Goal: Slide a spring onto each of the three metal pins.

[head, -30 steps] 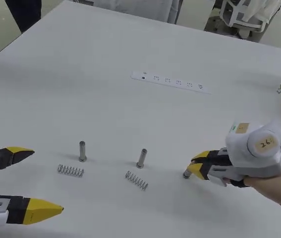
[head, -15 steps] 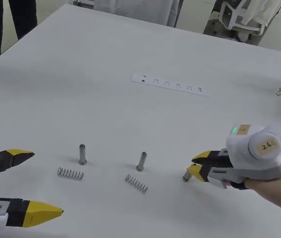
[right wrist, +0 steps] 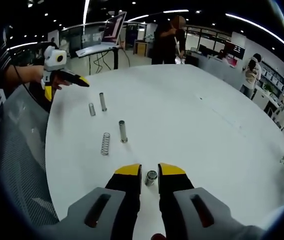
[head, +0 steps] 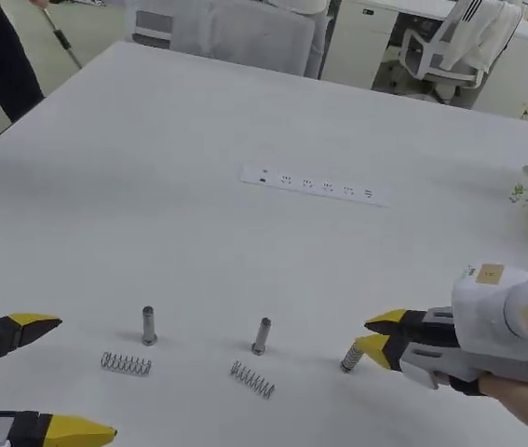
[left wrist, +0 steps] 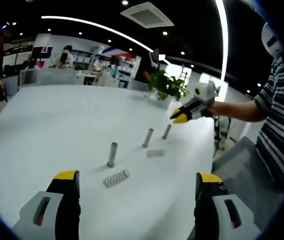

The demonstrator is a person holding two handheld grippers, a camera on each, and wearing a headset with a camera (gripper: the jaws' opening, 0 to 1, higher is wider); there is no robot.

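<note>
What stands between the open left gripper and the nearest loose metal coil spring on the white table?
Nothing visible. Only bare white table lies between the left gripper and the metal coil spring; the upright grey metal pin stands beyond the spring.

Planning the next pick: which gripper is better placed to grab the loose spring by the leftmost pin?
Left, probably. The left gripper is open and empty near that loose spring, while the right gripper is busy at the spring-covered pin, jaws flanking it.
</note>
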